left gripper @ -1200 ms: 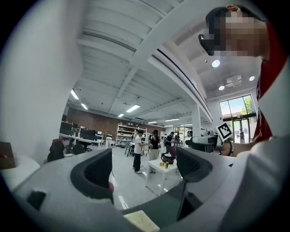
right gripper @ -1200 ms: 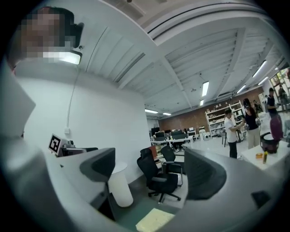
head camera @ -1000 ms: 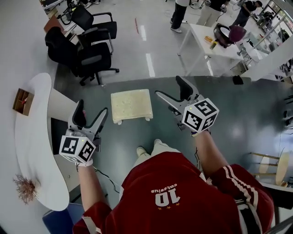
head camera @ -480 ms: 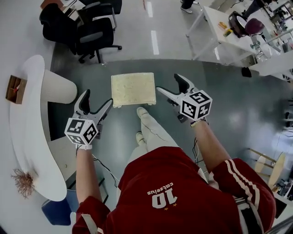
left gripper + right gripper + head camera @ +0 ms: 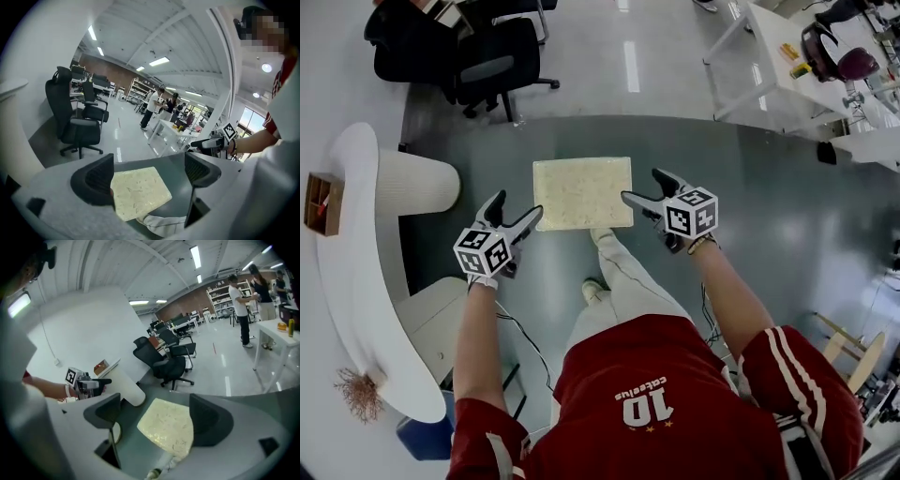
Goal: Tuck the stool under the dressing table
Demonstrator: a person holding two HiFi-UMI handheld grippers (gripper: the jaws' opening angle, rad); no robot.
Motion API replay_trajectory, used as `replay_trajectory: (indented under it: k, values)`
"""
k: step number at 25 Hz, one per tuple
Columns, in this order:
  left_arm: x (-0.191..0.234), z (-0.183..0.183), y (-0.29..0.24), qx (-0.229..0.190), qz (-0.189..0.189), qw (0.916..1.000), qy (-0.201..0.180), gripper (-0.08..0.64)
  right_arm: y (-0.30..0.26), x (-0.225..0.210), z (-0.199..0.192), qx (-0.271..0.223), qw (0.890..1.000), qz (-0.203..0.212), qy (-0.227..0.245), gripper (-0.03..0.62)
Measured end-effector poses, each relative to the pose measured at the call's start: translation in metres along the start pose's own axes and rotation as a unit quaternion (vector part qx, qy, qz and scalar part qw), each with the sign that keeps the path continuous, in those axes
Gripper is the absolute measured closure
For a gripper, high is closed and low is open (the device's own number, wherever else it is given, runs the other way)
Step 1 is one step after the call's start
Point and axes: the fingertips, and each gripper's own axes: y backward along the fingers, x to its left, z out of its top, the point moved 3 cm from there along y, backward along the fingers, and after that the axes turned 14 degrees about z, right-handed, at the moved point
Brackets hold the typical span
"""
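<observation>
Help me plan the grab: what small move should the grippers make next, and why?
Probably lower both onto the stool at its sides. The left gripper, its jaws just opening wider, and the right gripper stand open and empty beside its near corners, not touching; it stands apart from the dressing table.

I'm standing in a big open lab hall, part workshop and part office. Overhead is a high white ceiling with strip lights (image 5: 158, 61), and shelving (image 5: 139, 89) lines the far wall. Black office chairs (image 5: 487, 61) stand far left on a glossy pale floor (image 5: 581, 75) with painted lines. Far right, white work surfaces (image 5: 773, 66) carry gear, and people (image 5: 241, 310) stand by one. A grey mat (image 5: 769, 206) with a curved white surface (image 5: 347, 281) on my left looks like a staged room corner.
</observation>
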Motion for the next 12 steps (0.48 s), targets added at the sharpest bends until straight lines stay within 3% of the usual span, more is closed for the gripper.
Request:
replay_trajectory:
  k: [7,12]
  values:
    - [0.048,-0.070,-0.086,0.095,0.000,0.9954,-0.013,0.084,-0.039,-0.091,-0.059,0.031,0.995,-0.022,-0.092,0.144]
    - [0.081,-0.131,-0.139,0.152,0.007,0.9880,0.025,0.086,-0.066,-0.137,-0.109,0.062,0.989,-0.032,-0.133,0.144]
